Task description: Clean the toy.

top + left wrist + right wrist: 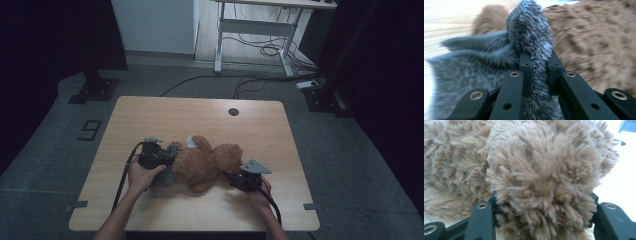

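Evidently your left gripper [537, 72] was clenched on the grey cloth [529, 32] left of the teddy bear [205, 162], whose long axis ran left-right; your right gripper [541, 220] grasped its head.

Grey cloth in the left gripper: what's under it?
The grey cloth lies on the wooden table against the teddy bear, pinched by the left gripper. Whatever it covers is hidden.
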The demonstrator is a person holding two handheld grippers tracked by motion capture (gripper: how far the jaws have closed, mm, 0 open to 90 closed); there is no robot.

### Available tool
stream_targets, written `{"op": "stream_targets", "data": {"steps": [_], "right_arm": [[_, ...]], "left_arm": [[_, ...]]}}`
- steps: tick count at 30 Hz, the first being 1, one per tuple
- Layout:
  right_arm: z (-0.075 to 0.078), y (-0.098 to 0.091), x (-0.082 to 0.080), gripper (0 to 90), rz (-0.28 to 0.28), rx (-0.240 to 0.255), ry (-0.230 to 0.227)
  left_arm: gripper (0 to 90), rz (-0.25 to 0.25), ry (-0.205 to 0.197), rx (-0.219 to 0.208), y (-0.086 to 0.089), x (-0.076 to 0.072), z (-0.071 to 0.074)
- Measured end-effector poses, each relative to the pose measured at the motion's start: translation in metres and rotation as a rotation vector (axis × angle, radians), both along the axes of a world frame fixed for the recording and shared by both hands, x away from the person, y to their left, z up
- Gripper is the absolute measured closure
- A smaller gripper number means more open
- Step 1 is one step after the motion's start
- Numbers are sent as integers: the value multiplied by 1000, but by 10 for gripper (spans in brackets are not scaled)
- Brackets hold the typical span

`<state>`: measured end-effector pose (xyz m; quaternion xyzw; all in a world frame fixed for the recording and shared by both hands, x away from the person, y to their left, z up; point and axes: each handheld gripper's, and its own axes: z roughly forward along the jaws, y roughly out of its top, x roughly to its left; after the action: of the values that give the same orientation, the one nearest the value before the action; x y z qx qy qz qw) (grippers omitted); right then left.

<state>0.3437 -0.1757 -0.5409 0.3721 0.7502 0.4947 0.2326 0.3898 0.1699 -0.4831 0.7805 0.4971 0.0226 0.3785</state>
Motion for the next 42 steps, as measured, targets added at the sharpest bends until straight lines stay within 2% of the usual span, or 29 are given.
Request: {"op": "stream_targets", "data": {"steps": [4, 7, 10, 13, 15, 19, 22, 25, 27, 31, 34, 38, 40, 42], "right_arm": [[1, 2, 3, 436, -14, -13, -13], [1, 6, 13, 442, -47, -30, -25], [1, 7, 24, 442, -68, -30, -24], [2, 6, 33, 440, -68, -28, -24], [1, 5, 35, 437, -62, -24, -25], [1, 4, 38, 427, -55, -27, -33], [1, 3, 38, 418, -57, -27, -35], [1, 3, 37, 404, -58, -27, -32], [0, 2, 37, 392, -60, -26, -27], [0, 1, 35, 353, -52, -22, -19], [1, 1, 32, 325, -47, -32, -12], [4, -1, 22, 226, -48, -51, -3], [5, -5, 17, 179, -48, -30, 24], [7, -10, 14, 141, -40, 14, 56]], "left_arm": [[788, 32, -28, 33, -9, 7, 3], [788, 69, -49, 38, -13, 20, 3], [787, 87, -53, 37, -13, 31, 5], [785, 91, -93, 32, -12, 36, 18], [784, 104, -142, 15, -12, 37, 31], [783, 97, -198, 1, -27, 45, 51], [781, 58, -192, -5, -46, 53, 53], [778, 3, -140, 5, -64, 57, 40], [776, -6, -152, 29, -68, 54, 33], [782, -1, -188, -13, -61, 38, 23], [786, -7, -238, -14, -61, 19, 17], [791, -18, -311, 6, -63, -7, 12], [793, -10, -338, 0, -63, -17, 10], [794, -3, -361, 6, -64, -25, 8]]}}
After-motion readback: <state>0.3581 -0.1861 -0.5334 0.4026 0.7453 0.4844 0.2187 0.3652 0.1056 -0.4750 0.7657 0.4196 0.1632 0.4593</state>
